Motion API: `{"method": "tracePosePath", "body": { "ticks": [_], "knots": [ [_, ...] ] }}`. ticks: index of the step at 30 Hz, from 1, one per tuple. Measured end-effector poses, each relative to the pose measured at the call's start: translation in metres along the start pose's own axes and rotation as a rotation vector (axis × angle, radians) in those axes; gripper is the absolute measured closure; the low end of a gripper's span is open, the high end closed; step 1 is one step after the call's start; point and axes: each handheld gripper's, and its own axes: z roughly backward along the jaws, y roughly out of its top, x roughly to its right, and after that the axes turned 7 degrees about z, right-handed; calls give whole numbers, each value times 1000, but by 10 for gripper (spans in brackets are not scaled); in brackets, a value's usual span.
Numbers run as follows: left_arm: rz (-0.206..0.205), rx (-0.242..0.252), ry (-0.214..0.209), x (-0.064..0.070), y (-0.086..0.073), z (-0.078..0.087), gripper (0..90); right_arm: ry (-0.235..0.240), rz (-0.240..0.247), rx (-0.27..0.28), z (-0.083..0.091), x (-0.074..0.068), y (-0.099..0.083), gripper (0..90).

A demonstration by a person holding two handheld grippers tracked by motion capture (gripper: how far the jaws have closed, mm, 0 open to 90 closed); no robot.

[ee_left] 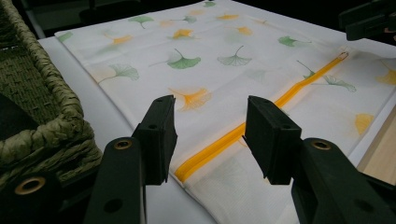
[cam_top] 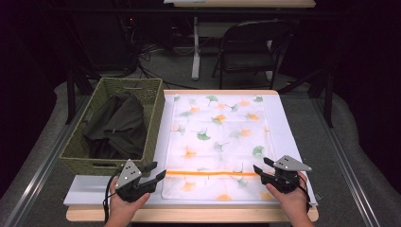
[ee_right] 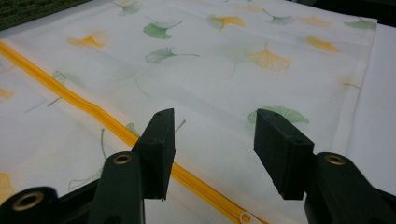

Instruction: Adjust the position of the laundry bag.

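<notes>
A white mesh bag (cam_top: 215, 142) printed with green and orange ginkgo leaves lies flat on the table, an orange zipper (cam_top: 213, 173) running across its near end. My left gripper (cam_top: 160, 171) hovers open at the bag's near left corner, by the zipper's left end (ee_left: 187, 170). At the zipper's right end my right gripper (cam_top: 261, 169) stands open, with the zipper pull (ee_right: 243, 217) just below its jaws. Both grippers hold nothing. The bag (ee_left: 224, 70) stretches ahead in the left gripper view, and the bag (ee_right: 224, 70) does likewise in the right gripper view.
A woven green basket (cam_top: 75, 149) with dark cloth (cam_top: 118, 125) inside stands at the table's left, close to my left gripper. A white sheet (cam_top: 288, 127) covers the tabletop under the bag. A folding chair (cam_top: 250, 47) stands beyond the far edge.
</notes>
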Motion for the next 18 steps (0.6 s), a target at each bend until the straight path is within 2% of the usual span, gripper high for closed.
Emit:
{"method": "tracePosePath", "body": {
  "ticks": [6,9,18],
  "knots": [
    [5,-2,2,1,0,-1,525,21,-20,-61,-6,5,-4,494],
    [2,-5,3,0,0,-1,523,16,-17,-89,-8,7,-6,497],
    [1,-8,3,1,0,-1,522,3,-63,-125,-11,16,-11,514]
  ]
}}
